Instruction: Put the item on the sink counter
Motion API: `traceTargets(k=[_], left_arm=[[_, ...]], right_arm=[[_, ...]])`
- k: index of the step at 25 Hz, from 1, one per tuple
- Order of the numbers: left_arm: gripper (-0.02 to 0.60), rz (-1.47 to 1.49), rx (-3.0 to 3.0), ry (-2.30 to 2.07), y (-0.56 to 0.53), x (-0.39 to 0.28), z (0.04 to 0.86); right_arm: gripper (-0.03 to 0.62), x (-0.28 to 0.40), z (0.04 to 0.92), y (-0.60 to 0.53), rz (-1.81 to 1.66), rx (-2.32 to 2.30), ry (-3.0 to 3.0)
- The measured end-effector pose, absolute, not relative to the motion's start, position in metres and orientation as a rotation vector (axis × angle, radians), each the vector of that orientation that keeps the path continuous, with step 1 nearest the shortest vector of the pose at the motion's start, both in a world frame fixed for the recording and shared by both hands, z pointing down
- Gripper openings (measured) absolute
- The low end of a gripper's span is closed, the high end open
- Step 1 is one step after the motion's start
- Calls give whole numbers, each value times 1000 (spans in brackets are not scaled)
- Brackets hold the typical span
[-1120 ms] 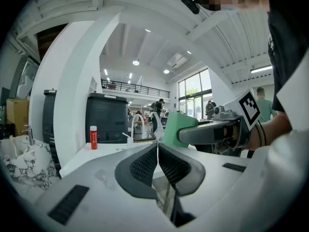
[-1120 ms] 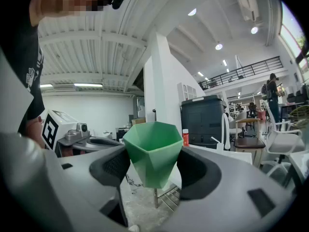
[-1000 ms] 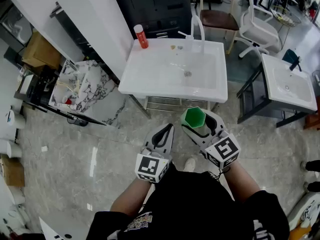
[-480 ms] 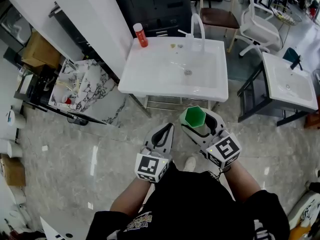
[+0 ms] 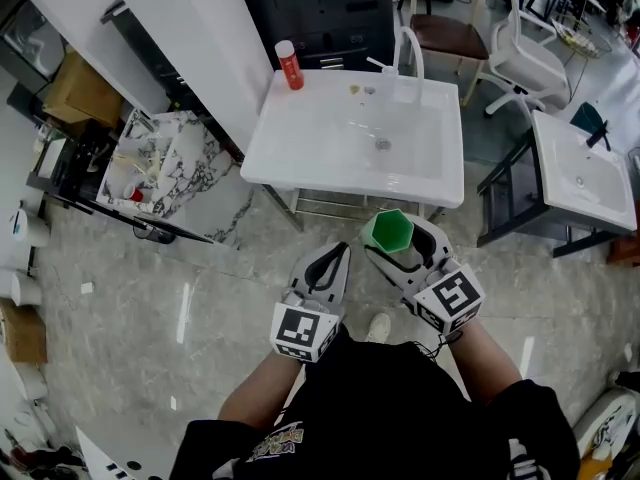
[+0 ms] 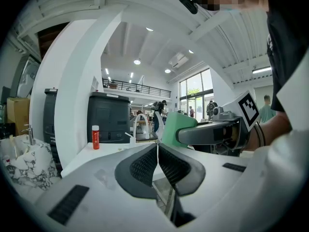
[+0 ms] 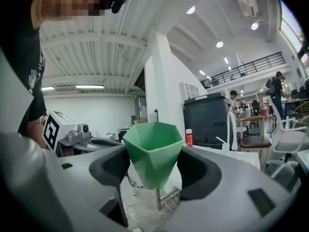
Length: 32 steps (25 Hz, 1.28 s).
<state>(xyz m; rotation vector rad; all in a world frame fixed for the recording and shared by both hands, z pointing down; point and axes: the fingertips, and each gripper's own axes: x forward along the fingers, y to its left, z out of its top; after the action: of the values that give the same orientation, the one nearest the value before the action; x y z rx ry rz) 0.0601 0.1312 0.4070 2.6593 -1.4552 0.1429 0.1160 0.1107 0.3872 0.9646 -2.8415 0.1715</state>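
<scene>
On the right gripper (image 7: 155, 167) the fingers were clamped on the green cup (image 7: 153, 144), held upright in the air short of the sink tabletop (image 5: 300, 143). The left gripper (image 6: 157, 151) had its fingers together, holding nothing. Placement was judged outstanding. A red bottle (image 5: 289, 65) and a faucet (image 5: 405, 53) stood at the rear edge, and neither barred the approach.

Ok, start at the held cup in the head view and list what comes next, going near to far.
green cup → white sink → faucet → dark cabinet
</scene>
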Motion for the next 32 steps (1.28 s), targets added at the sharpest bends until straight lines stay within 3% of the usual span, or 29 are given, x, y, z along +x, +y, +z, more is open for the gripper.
traceTargets(k=[32], left_arm=[[20, 73, 2723, -1341, -9, -106, 397]], right_arm=[[354, -59, 375, -29, 126, 1052, -2796]])
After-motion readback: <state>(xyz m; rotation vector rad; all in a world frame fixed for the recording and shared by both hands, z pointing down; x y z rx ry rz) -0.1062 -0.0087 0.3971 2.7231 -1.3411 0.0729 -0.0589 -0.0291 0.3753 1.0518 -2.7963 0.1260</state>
